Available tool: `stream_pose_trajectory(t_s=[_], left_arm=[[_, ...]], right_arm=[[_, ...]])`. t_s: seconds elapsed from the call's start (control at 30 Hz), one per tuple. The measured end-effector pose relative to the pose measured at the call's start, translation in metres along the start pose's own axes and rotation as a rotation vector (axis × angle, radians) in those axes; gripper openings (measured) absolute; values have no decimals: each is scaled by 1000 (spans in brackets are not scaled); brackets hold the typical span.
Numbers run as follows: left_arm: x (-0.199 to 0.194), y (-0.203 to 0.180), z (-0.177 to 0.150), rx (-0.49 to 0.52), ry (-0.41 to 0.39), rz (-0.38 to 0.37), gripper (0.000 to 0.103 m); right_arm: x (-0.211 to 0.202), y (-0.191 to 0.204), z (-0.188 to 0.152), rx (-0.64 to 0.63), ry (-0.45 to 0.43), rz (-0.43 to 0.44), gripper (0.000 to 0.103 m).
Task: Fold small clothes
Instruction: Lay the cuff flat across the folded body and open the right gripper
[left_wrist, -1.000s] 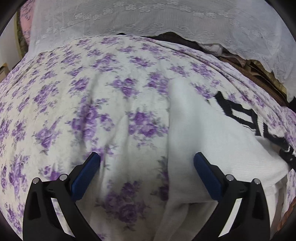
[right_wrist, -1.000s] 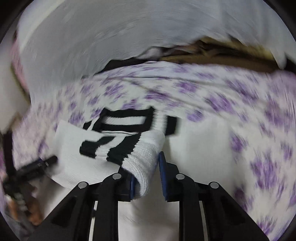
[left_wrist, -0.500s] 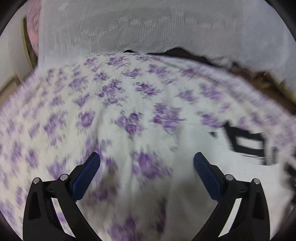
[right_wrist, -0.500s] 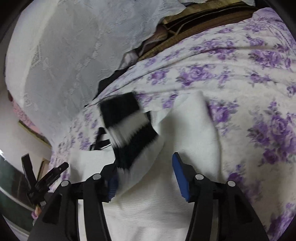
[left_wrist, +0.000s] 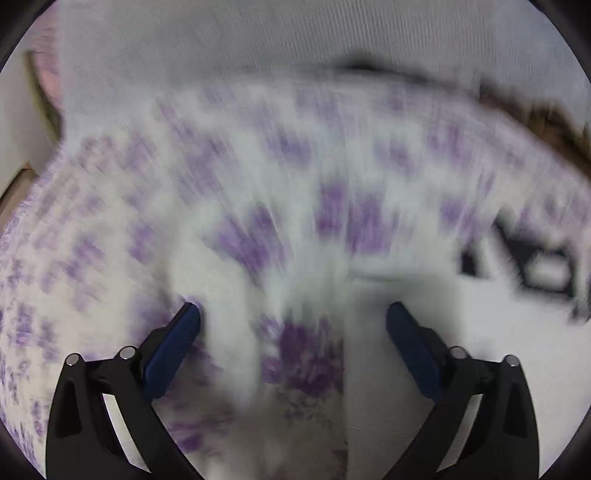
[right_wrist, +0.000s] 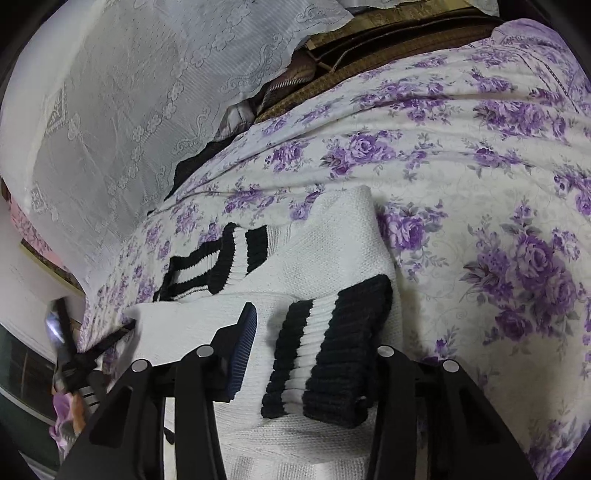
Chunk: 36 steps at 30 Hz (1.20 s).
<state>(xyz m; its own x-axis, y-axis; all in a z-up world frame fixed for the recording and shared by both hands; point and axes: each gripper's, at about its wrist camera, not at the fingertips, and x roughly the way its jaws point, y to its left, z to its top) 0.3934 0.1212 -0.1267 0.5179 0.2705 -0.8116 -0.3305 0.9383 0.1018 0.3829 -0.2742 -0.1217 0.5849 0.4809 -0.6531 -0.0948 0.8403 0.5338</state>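
Black-and-white striped cuff (right_wrist: 328, 354) of the white knit garment (right_wrist: 332, 251) lies between the right gripper (right_wrist: 314, 354) jaws, which have just been closing; whether they press it I cannot tell. At lower centre of its blurred view, the left gripper (left_wrist: 293, 325) jaws stand spread over the purple-flowered bedspread (left_wrist: 229, 192), the garment at lower right.

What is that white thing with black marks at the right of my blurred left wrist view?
Observer: A white knitted garment with black-striped cuffs, lying on the flowered sheet.
Operator: Is anything holding it?
Observer: One cuff lies between the right gripper's fingers; its jaws have just been closing, but the visible pad stands clear of it.
Operator: The other cuff?
Observer: The far cuff lies flat beyond it.
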Motion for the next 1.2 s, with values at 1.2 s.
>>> stream_pose_trajectory(t_s=[1.2], left_arm=[[-114, -10, -85, 30, -106, -380, 98]], right_arm=[[-56, 22, -23, -183, -77, -82, 43]])
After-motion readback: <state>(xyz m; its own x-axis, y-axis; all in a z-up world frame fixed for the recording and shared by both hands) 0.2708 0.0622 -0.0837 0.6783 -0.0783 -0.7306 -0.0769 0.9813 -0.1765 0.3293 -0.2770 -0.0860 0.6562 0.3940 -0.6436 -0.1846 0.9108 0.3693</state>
